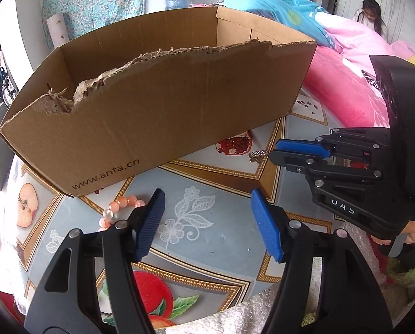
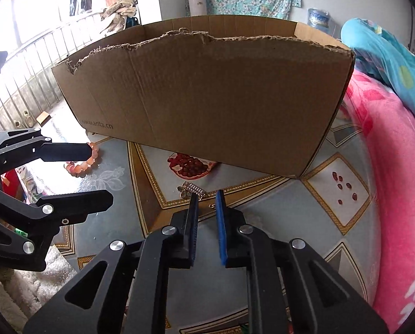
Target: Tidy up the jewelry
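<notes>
The left tongs (image 1: 207,220) gape empty with the pink bead bracelet (image 1: 118,208) just off their left tip, the right tongs (image 2: 207,203) stand narrowly parted, empty, behind the silver hair clip (image 2: 192,189), so both pieces seemingly await the cardboard box (image 2: 207,97) ahead.

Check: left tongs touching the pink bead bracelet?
Cannot tell. In the left wrist view the left tongs are wide open and one finger overlaps the bracelet; the right wrist view also shows overlap, no plain gap or contact.
</notes>
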A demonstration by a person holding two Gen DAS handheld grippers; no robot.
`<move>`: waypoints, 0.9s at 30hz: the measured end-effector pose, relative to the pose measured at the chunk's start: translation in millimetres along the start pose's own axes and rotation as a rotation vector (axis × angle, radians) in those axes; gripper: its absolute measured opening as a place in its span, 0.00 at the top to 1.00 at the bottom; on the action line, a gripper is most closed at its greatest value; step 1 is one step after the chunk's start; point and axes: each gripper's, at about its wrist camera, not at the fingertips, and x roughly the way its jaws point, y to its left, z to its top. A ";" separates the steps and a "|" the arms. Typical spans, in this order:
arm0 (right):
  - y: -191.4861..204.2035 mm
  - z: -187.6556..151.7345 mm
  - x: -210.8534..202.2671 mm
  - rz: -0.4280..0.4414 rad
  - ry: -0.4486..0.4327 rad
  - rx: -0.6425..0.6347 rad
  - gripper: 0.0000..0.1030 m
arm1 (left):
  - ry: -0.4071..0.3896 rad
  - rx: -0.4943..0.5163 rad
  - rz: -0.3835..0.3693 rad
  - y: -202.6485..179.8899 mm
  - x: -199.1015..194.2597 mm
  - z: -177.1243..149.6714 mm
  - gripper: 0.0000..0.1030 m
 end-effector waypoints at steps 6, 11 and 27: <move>-10.3 -7.1 -7.8 0.009 0.007 0.048 0.96 | 0.009 0.000 -0.002 -3.9 6.0 2.6 0.41; -21.5 -17.3 -16.7 0.041 0.008 0.126 0.96 | 0.012 -0.001 -0.006 -5.3 8.9 2.9 0.41; -38.1 -19.0 -33.8 0.097 -0.019 0.259 0.95 | 0.022 0.002 0.003 -9.2 10.6 0.8 0.41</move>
